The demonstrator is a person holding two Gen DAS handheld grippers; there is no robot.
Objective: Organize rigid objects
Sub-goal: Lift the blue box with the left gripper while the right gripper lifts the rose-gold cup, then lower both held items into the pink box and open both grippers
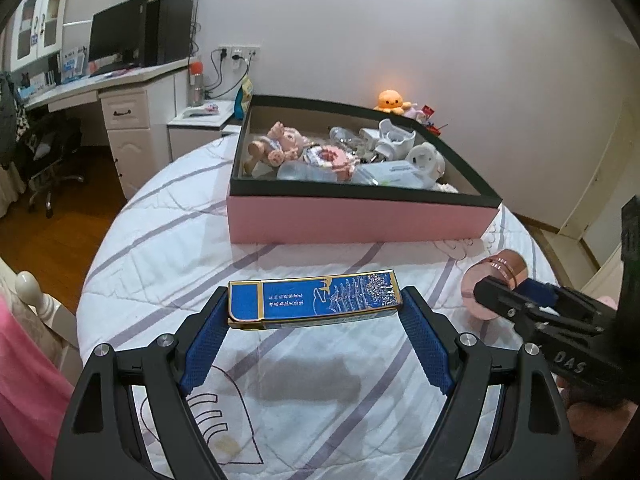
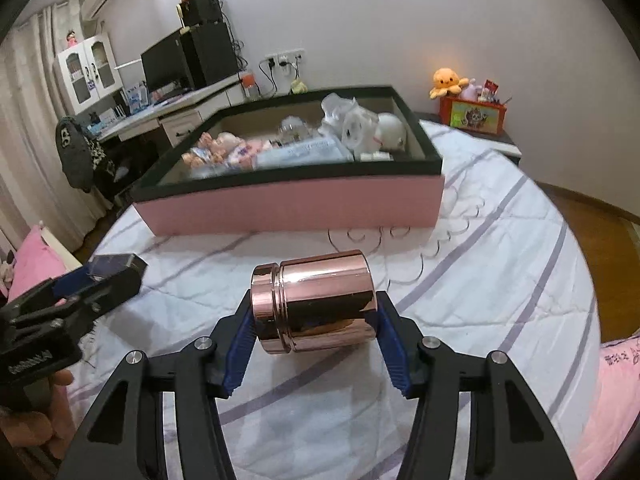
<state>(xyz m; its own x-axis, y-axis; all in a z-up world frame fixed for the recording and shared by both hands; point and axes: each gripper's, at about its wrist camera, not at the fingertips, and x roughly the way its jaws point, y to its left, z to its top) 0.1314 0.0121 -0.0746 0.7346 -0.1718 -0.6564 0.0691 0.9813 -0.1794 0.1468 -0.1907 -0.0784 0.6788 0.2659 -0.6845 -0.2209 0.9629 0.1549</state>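
Observation:
My left gripper (image 1: 314, 300) is shut on a flat blue and gold box (image 1: 314, 298), held lengthwise between the blue pads above the bed. My right gripper (image 2: 314, 306) is shut on a shiny rose-gold jar (image 2: 316, 306) lying on its side, also held above the bed. The jar (image 1: 496, 280) and the right gripper show at the right of the left wrist view. The left gripper with the blue box (image 2: 114, 266) shows at the left of the right wrist view. A pink box with a black rim (image 1: 360, 222) (image 2: 296, 206) sits further back on the bed, holding a doll, bottles and white items.
The bed has a white quilt with purple stripes (image 1: 180, 216). A desk with a monitor (image 1: 116, 34) and an office chair stand to the left. A nightstand with an orange plush octopus (image 2: 448, 80) and a red box stands behind the bed. A pink pillow (image 2: 34, 268) lies at the left.

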